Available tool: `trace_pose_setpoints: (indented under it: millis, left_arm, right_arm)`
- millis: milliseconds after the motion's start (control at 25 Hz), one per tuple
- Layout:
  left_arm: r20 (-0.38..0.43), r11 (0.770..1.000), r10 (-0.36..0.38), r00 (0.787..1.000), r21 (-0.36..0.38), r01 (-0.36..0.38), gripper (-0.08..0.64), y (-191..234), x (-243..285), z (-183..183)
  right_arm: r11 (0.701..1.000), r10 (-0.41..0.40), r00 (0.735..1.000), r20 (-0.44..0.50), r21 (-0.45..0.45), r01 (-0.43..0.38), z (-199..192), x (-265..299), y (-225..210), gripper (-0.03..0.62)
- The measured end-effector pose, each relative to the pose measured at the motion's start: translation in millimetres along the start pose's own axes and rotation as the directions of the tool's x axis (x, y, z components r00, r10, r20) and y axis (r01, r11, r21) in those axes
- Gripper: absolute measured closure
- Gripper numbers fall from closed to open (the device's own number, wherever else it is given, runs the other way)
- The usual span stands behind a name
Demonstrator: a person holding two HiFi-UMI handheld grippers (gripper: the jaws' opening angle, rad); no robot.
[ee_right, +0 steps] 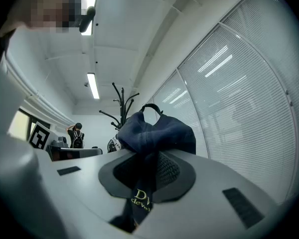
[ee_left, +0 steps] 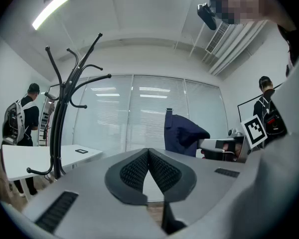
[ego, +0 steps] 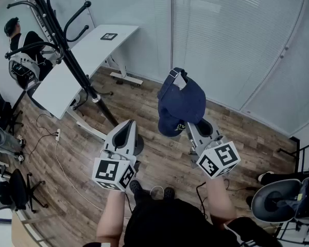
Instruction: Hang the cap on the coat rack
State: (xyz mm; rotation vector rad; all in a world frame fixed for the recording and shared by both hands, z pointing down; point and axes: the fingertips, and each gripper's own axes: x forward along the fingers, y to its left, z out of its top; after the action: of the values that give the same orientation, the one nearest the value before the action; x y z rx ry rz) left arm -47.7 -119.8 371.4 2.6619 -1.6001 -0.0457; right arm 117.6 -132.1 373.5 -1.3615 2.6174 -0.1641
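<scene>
A navy cap [ego: 181, 104] is held up in the air, with my right gripper [ego: 189, 125] shut on its brim. In the right gripper view the cap [ee_right: 157, 133] bulges above the shut jaws [ee_right: 148, 169], and its strap loop is on top. The black coat rack [ego: 67, 50] stands at the left, its hooks [ego: 77, 17] well apart from the cap. My left gripper [ego: 129, 123] hovers left of the cap, shut on nothing; its pads [ee_left: 139, 169] meet in the left gripper view. There the rack [ee_left: 64, 114] is at the left and the cap [ee_left: 182, 132] at the right.
A white desk [ego: 87, 60] stands behind the rack. A person with a backpack [ego: 21, 53] is at the far left. Office chairs [ego: 13, 189] and a floor cable [ego: 62, 163] lie at the left, another chair [ego: 278, 202] at the right. A glass wall with blinds [ego: 221, 40] runs ahead.
</scene>
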Motion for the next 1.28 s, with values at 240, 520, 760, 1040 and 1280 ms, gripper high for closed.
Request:
trace_pose_setpoints:
  millis: [240,520,760,1040,1280]
  left_arm:
    - [-0.017,1.0,-0.004,1.0,0.009,0.004,0.545,-9,3,2]
    - [-0.031,1.0,-0.01,0.999,0.013,0.01,0.545,-16,4,1]
    - [-0.036,1.0,0.029,0.999,0.007,-0.029,0.545,-10,-6,5]
    - [-0.048,0.997,0.077,0.996,0.002,-0.077,0.545,-3,-32,6]
    - [-0.04,0.993,0.115,0.993,0.011,-0.114,0.545,23,-42,15]
  right_arm:
    - [1.0,0.025,1.0,-0.011,-0.001,-0.025,3,-3,4,0.535]
    - [0.999,0.042,0.999,-0.013,-0.006,-0.042,6,-6,8,0.535]
    - [0.995,0.082,0.997,0.001,0.049,-0.082,6,-6,11,0.535]
    - [0.986,0.164,0.986,0.011,0.042,-0.164,10,6,31,0.535]
    - [0.977,0.21,0.977,0.039,0.029,-0.211,24,37,51,0.534]
